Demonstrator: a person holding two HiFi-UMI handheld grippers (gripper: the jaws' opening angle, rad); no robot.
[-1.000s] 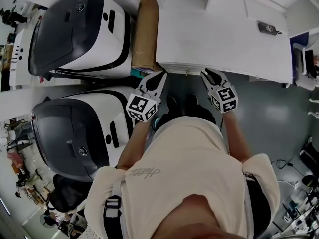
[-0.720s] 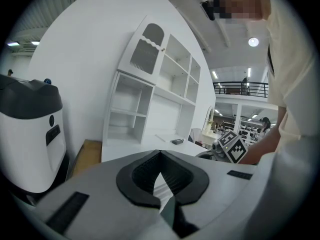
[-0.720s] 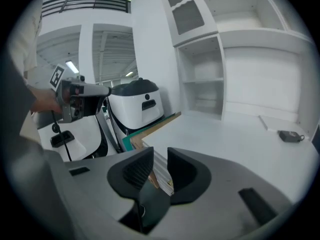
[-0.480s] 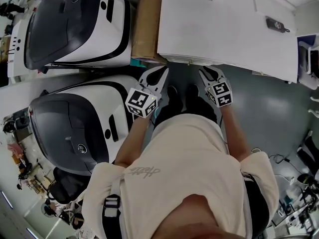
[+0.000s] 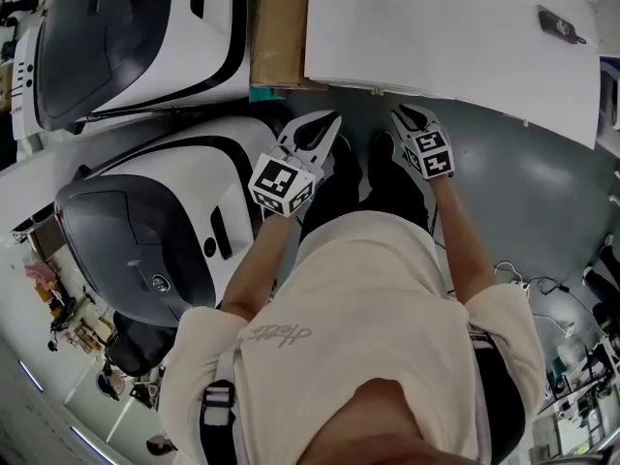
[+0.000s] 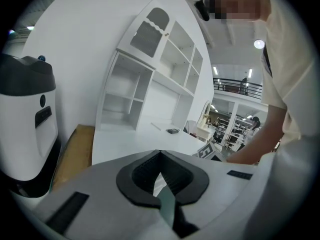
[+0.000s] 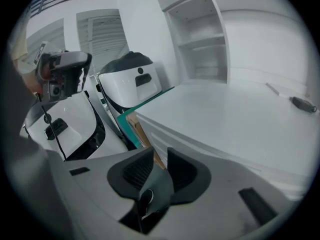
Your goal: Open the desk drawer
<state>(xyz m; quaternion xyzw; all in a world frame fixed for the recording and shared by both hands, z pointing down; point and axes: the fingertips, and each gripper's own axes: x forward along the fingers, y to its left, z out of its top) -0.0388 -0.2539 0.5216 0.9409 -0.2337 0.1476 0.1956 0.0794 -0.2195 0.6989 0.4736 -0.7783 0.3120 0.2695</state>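
Note:
The white desk (image 5: 446, 37) fills the top of the head view; from there its drawer is hidden under the top. In the right gripper view the desk's white front panel (image 7: 172, 136) with its grooves runs just beyond the jaws. My left gripper (image 5: 332, 119) hangs a little short of the desk's front edge, near its left corner, jaws shut on nothing (image 6: 160, 153). My right gripper (image 5: 399, 114) is held beside it at the same edge, with a narrow gap between its tips (image 7: 160, 154) and nothing in it. Neither gripper touches the desk.
A brown cardboard box (image 5: 279, 27) stands against the desk's left side. Two big white-and-black machines (image 5: 145, 221) (image 5: 116, 37) sit on the left. A small black object (image 5: 562, 24) lies on the desk's far right. White shelves (image 6: 150, 84) rise at the back. The floor (image 5: 523, 192) is grey.
The desk has slid up in the head view and both grippers now sit slightly farther from its front edge. Their jaws look the same.

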